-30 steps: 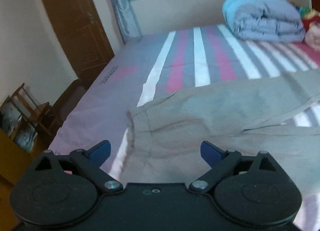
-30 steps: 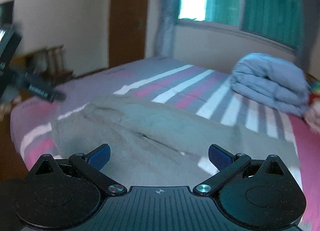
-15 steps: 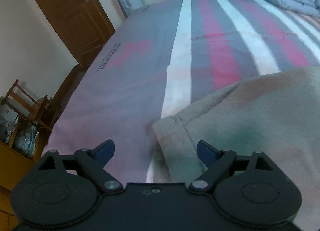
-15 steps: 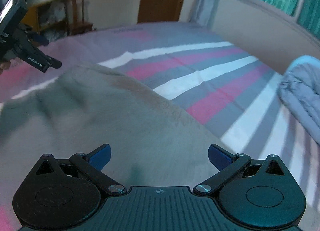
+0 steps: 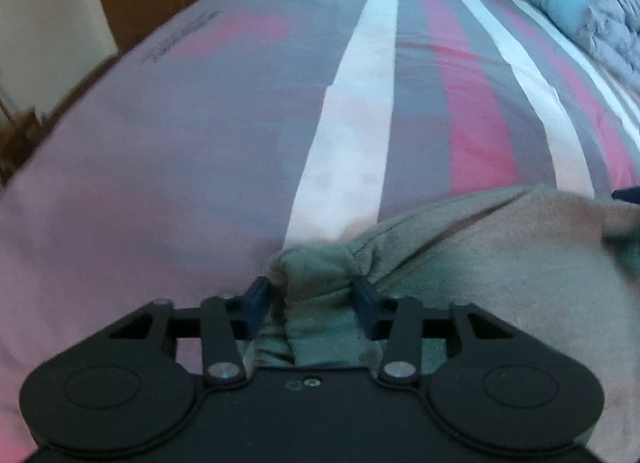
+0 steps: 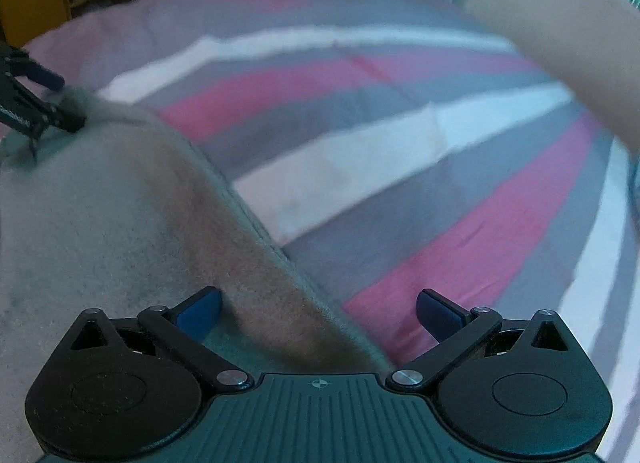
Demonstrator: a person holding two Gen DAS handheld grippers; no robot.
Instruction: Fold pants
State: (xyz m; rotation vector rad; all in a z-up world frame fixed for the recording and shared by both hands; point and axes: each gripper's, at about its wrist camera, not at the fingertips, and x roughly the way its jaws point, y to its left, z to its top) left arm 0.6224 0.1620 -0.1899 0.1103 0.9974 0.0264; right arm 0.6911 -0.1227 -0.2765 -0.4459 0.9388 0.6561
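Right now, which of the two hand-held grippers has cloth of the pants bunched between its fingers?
The left hand-held gripper: its jaws have just been closing on a bunched corner of the pants. The right hand-held gripper stands wide over the flat edge.

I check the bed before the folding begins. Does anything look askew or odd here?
Only the pants: one corner is bunched into a lump between the fingers of the left hand-held gripper, not flat on the striped bedsheet. Nothing looks spilled or damaged.

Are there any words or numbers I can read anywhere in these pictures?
None can be read.
Dark print near the edge of the striped bedsheet: too blurred to read.
Small white print on the left gripper, seen from the right wrist: too blurred to read.
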